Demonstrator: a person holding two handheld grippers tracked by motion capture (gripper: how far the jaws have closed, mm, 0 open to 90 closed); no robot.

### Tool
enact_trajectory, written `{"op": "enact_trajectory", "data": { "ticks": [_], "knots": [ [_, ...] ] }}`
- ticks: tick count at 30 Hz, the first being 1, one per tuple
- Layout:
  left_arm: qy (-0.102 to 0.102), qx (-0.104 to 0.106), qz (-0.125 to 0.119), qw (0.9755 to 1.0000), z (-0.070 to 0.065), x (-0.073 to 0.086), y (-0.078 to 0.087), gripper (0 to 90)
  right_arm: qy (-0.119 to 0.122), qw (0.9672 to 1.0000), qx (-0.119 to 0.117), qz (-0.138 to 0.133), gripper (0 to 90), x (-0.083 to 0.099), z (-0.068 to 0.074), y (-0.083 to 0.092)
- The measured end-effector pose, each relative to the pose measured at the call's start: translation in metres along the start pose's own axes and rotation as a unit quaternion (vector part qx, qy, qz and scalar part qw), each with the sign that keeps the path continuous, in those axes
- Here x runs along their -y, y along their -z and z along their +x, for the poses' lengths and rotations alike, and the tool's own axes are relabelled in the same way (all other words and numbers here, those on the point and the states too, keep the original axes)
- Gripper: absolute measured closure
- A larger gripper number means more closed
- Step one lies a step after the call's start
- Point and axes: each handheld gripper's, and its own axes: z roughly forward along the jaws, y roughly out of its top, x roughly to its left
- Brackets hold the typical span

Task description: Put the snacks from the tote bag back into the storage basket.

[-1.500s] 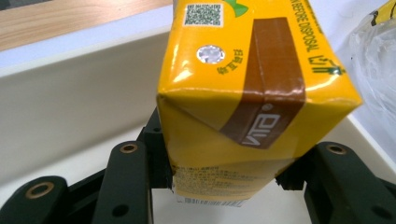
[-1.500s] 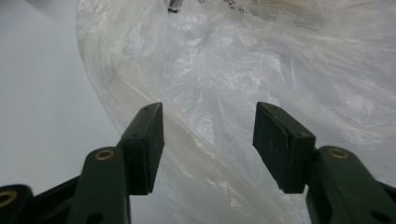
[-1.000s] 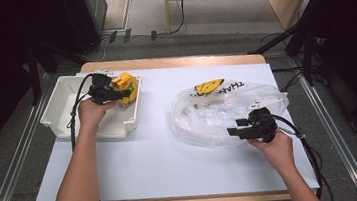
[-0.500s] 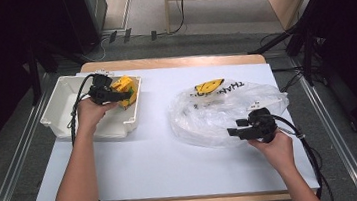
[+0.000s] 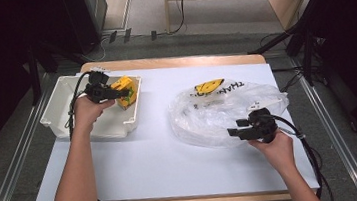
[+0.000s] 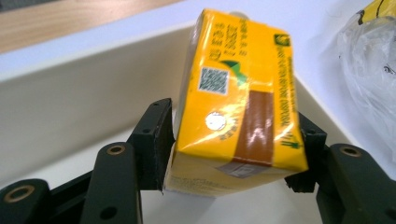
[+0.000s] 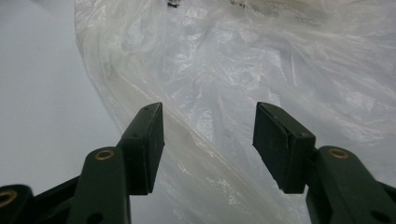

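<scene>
From my seat, closest to me is the right tongs [image 5: 234,128], hovering at the near edge of the clear plastic bag [image 5: 217,109] with both jaws spread wide apart. In the right gripper view the tongs [image 7: 208,140] have nothing pinched between them, just crumpled plastic bag [image 7: 261,70] behind the gap. Can't really make out what's inside the bag, it's all glare and folds; there's a yellow print and some mirrored black lettering on its far side that I can't read properly.

Over on the left, the left tongs [image 5: 124,92] are clamped on a yellow juice carton [image 5: 126,90], held tilted above the far right corner of the white bin [image 5: 62,117]. In the left gripper view the tongs [image 6: 236,149] squeeze the carton [image 6: 238,98] from both sides near its bottom end; the far end is partly cut off and the print is too blurry for me to read. Whether it touches the bin [image 6: 70,93] I can't tell.

The counter [image 5: 157,158] is a pale sheet over a wooden top, wood showing at the far edge. Beyond it is grey floor with cables, a wooden shelf unit, and dark stuff on both sides I can't make out.
</scene>
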Motion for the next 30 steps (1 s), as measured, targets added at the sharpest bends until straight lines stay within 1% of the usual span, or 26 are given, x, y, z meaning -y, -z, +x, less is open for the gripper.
{"op": "enact_trajectory", "data": {
  "ticks": [2,5,7,10,11,12,14,16,19,21,24,27,28,29,30],
  "knots": [
    [0.0,0.006,-0.004,1.0,-0.002,-0.002,0.003,44.4,0.001,1.0,0.0,0.001,44.3,0.0,0.0,0.0],
    [-0.003,0.004,0.003,1.0,-0.003,-0.005,0.006,43.7,0.002,1.0,0.0,0.001,44.3,0.0,0.001,0.0],
    [0.0,0.004,0.008,1.0,-0.003,-0.006,0.008,43.0,0.002,1.0,-0.001,0.001,44.3,0.0,0.001,0.0],
    [0.004,0.006,0.006,1.0,-0.003,-0.008,0.012,43.0,0.001,1.0,0.0,0.0,44.3,0.0,0.0,0.001],
    [0.007,0.004,0.003,1.0,-0.004,-0.008,0.015,43.0,0.001,1.0,0.0,0.001,44.3,0.0,0.0,0.001],
    [0.006,0.005,0.003,1.0,-0.004,-0.009,0.016,43.0,0.002,1.0,0.0,0.0,44.3,0.0,0.0,0.001],
    [0.002,-0.001,-0.002,1.0,-0.006,-0.01,0.021,43.0,0.002,1.0,0.0,0.0,44.3,0.0,0.0,0.0],
    [0.004,-0.005,-0.008,1.0,-0.008,-0.011,0.025,43.0,0.002,1.0,-0.001,0.0,44.3,0.0,0.0,0.0],
    [0.002,-0.008,-0.006,1.0,-0.009,-0.011,0.029,42.8,0.0,1.0,-0.001,0.001,44.3,-0.001,-0.001,0.0],
    [0.008,-0.005,-0.005,0.9999,-0.008,-0.012,0.032,42.8,0.001,1.0,-0.001,0.0,44.3,-0.001,-0.001,0.001],
    [0.012,-0.009,-0.01,0.9998,-0.009,-0.011,0.038,42.7,0.001,1.0,-0.003,-0.001,44.3,-0.001,-0.002,0.001],
    [0.008,-0.014,-0.014,0.9998,-0.011,-0.012,0.044,44.4,0.003,1.0,-0.004,-0.001,44.3,-0.002,-0.002,0.0],
    [0.007,-0.012,-0.019,0.9997,-0.012,-0.012,0.048,45.6,0.004,1.0,-0.003,0.0,44.3,-0.002,-0.002,0.0],
    [0.012,0.001,-0.027,0.9996,-0.012,-0.013,0.051,47.8,0.003,1.0,-0.004,-0.001,44.3,-0.002,-0.002,0.001],
    [0.011,0.009,-0.033,0.9994,-0.013,-0.014,0.054,49.2,0.003,1.0,-0.004,-0.001,44.3,-0.002,-0.002,0.001]
  ]
}}
